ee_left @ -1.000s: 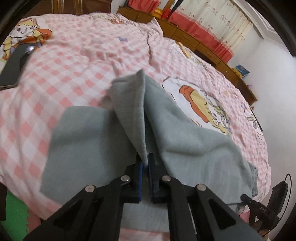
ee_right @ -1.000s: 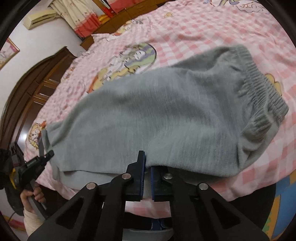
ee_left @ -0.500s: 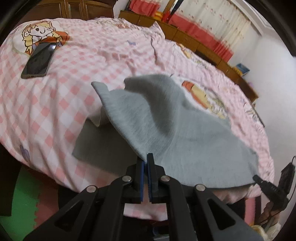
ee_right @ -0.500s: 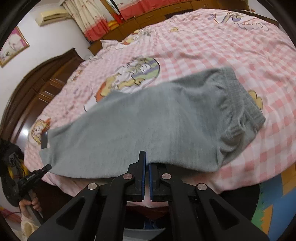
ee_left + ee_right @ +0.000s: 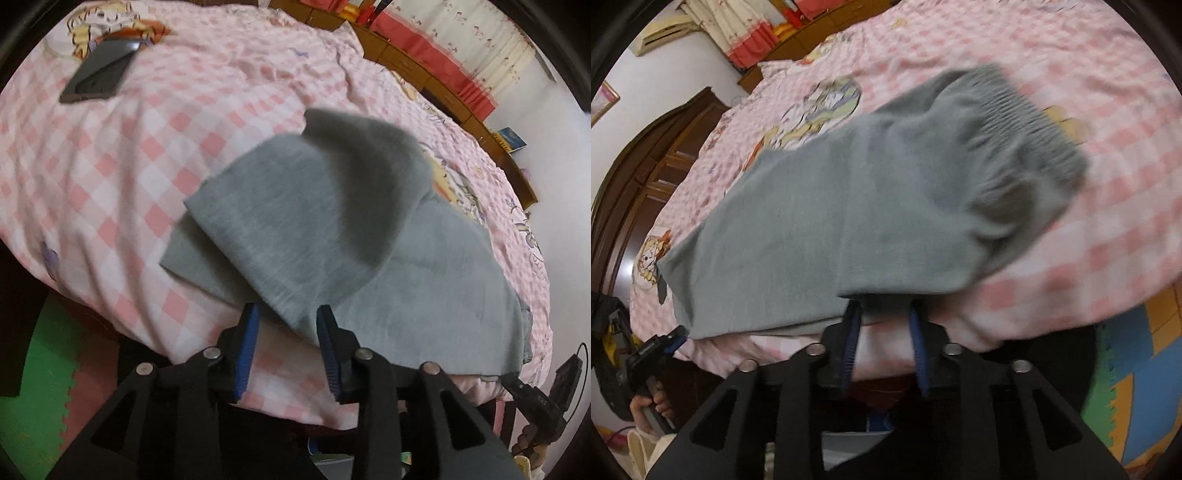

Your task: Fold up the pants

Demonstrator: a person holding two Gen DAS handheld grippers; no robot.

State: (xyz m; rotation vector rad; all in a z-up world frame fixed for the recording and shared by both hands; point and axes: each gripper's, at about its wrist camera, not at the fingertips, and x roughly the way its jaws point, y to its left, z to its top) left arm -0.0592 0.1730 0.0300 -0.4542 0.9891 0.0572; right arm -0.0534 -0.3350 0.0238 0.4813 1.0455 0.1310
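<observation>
Grey pants (image 5: 332, 229) lie folded lengthwise along the near edge of a pink checked bed (image 5: 110, 155). In the left wrist view the leg end is doubled over, its upper layer still bulging. My left gripper (image 5: 286, 325) is open, jaws on either side of the cloth's near edge without gripping it. In the right wrist view the pants (image 5: 849, 206) show their ribbed waistband (image 5: 1027, 110) at the far right. My right gripper (image 5: 884, 321) is open just below the pants' near edge.
A dark phone (image 5: 99, 72) lies on the bed at the far left. Wooden cabinets (image 5: 424, 74) and red-trimmed curtains stand behind the bed. Coloured foam floor mats (image 5: 1137, 369) lie below the bed edge. The other hand-held gripper (image 5: 653, 350) shows at the lower left.
Both grippers were shut on the pants' edge and have opened, letting the cloth drop onto the bed. The leg layer has settled over the lower one.
</observation>
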